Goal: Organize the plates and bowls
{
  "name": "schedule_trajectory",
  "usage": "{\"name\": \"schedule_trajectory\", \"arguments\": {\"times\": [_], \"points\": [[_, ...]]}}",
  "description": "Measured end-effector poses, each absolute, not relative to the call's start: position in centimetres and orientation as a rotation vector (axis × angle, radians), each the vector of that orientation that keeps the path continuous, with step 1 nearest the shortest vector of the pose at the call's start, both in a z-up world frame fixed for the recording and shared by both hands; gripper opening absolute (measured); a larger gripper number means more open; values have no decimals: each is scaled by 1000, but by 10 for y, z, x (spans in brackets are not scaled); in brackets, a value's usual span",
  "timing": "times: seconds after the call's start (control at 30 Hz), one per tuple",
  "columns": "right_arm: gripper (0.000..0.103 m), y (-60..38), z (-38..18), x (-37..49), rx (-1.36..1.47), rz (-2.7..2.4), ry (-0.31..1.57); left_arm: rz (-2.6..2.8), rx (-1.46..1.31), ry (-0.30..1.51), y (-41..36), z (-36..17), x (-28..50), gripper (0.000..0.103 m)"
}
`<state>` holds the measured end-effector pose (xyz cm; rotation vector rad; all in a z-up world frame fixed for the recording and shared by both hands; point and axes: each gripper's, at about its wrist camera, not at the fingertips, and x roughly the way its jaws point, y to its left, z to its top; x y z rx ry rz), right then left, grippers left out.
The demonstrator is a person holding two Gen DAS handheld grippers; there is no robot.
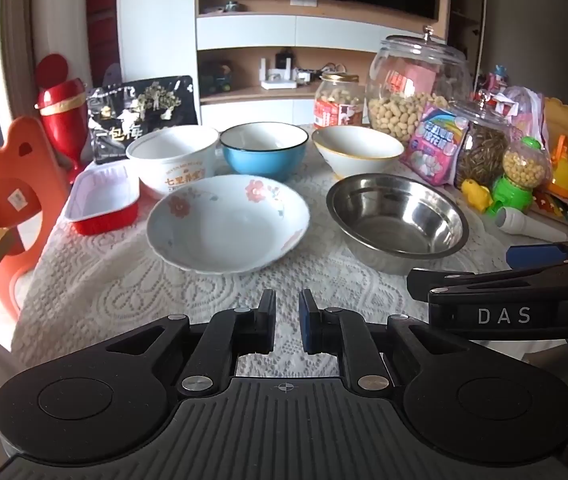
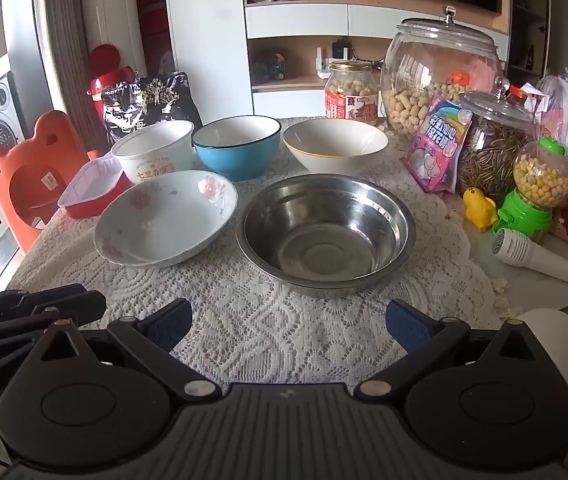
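Hiding red tray (image 2: 84, 200) partly: floral bowl (image 2: 164, 220) | left hand-held gripper (image 1: 286, 316) pinched empty | right (image 2: 287, 320) spread

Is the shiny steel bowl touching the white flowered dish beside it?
Apart. In the right wrist view a strip of lace tablecloth shows between the steel bowl and the flowered dish; the left wrist view shows the same gap.
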<state>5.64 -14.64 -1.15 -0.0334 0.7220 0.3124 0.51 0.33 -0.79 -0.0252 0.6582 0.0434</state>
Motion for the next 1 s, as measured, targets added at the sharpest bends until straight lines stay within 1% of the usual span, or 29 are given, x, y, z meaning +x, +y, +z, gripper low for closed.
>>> {"name": "schedule_trajectory", "arguments": {"times": [1.0], "points": [[103,-147,-16,60,-15,320,763,55,-30,694,5,-13,7,15]]}}
